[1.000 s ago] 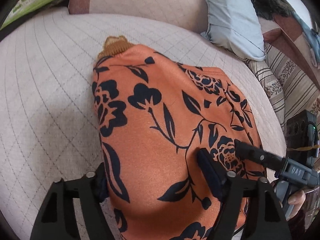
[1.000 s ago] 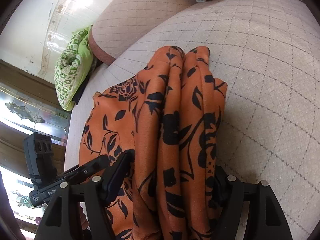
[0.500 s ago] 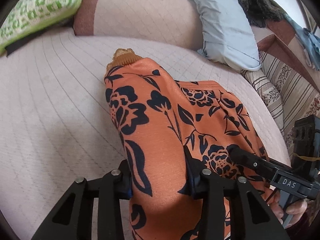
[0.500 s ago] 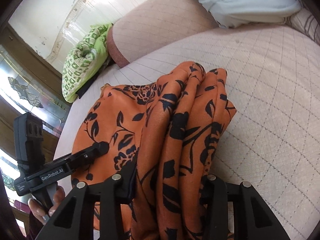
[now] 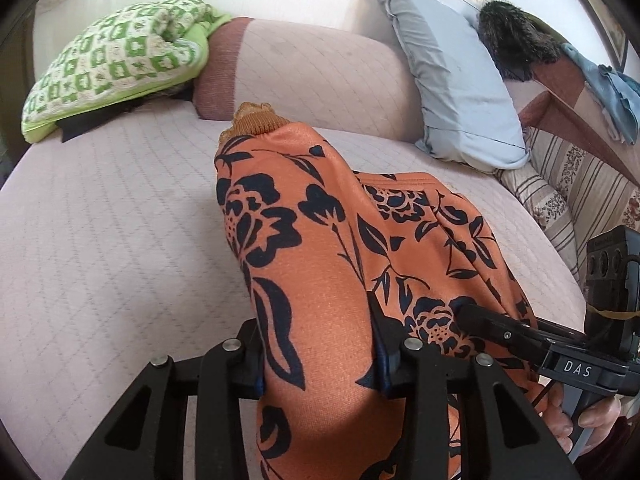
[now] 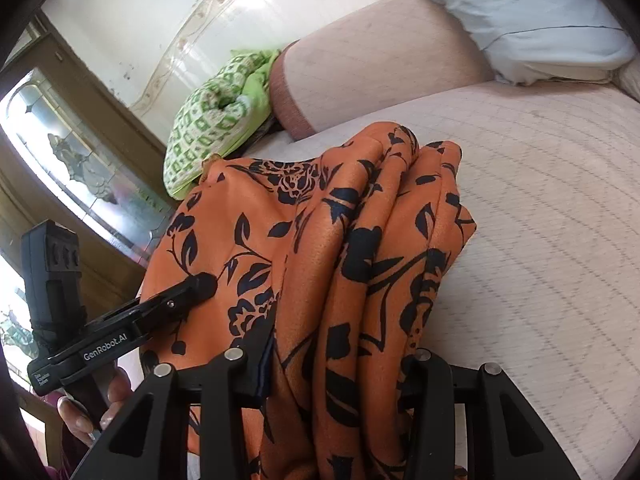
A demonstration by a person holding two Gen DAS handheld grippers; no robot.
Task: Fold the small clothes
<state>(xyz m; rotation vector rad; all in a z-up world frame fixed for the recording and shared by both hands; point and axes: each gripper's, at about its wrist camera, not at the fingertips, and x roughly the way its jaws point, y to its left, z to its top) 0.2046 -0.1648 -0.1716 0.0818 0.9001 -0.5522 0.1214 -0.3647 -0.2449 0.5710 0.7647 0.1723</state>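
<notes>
An orange garment with a dark floral print [image 5: 320, 248] lies partly on the pale quilted sofa seat [image 5: 100, 240], its ribbed brown cuff [image 5: 256, 118] pointing toward the backrest. My left gripper [image 5: 318, 344] is shut on a bunched fold of it at the near edge. My right gripper [image 6: 340, 364] is shut on several gathered folds of the same garment [image 6: 360, 240]. Each gripper shows in the other's view: the right one [image 5: 520, 332] at the lower right, the left one [image 6: 160, 304] at the lower left. The cloth hangs lifted between them.
A green and white patterned cushion [image 5: 116, 64] lies at the sofa's back left. A light blue pillow [image 5: 452, 72] leans on the backrest [image 5: 312, 68]. Striped fabric [image 5: 568, 200] and a dark furry item [image 5: 516, 36] are at the right. A glass-paned window [image 6: 60, 152] is to the left.
Both grippers have closed tighter on the garment and risen, lifting and bunching the cloth; more of the backrest and cushions has come into view.
</notes>
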